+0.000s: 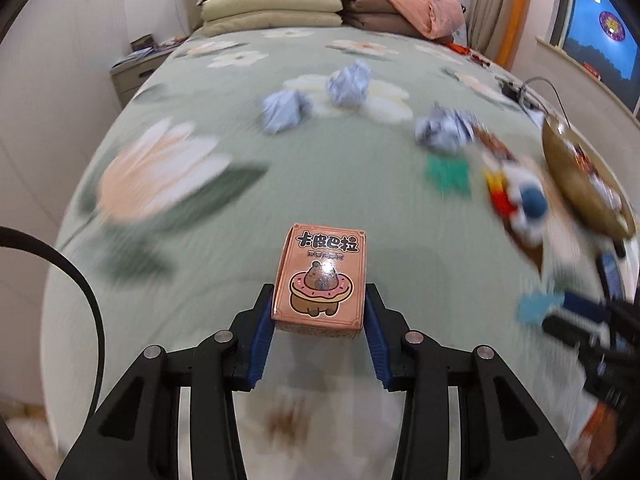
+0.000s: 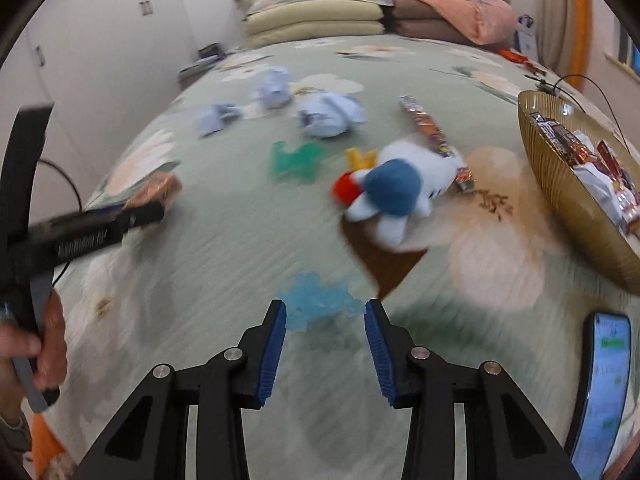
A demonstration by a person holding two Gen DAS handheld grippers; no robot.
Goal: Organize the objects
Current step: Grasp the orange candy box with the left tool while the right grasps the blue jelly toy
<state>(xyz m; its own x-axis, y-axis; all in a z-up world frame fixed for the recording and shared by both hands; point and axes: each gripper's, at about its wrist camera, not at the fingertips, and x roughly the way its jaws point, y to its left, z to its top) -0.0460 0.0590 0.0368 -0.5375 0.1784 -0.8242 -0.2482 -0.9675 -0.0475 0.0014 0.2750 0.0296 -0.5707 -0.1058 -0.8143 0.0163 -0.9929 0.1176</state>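
My left gripper (image 1: 319, 292) is shut on an orange card box (image 1: 322, 272) with a cartoon animal in a donut, held above the green flowered bedspread (image 1: 200, 260). In the right wrist view that gripper (image 2: 154, 212) and the blurred box (image 2: 156, 186) show at the left, with a person's hand (image 2: 48, 344) on the handle. My right gripper (image 2: 325, 308) points down at the bed, and a light blue translucent plastic piece (image 2: 316, 300) spans the gap between its blue pads, touching both. The left wrist view shows the right gripper (image 1: 560, 312) with that piece (image 1: 534, 310) at its tip.
A golden ribbed bowl (image 2: 560, 188) holding snack packets stands at the right. A white and blue plush toy (image 2: 396, 188), a green plastic piece (image 2: 296, 160), a long snack packet (image 2: 432, 132) and crumpled blue paper balls (image 2: 332, 118) lie mid-bed. A phone (image 2: 604, 380) lies near right. Pillows (image 1: 272, 4) are stacked at the head.
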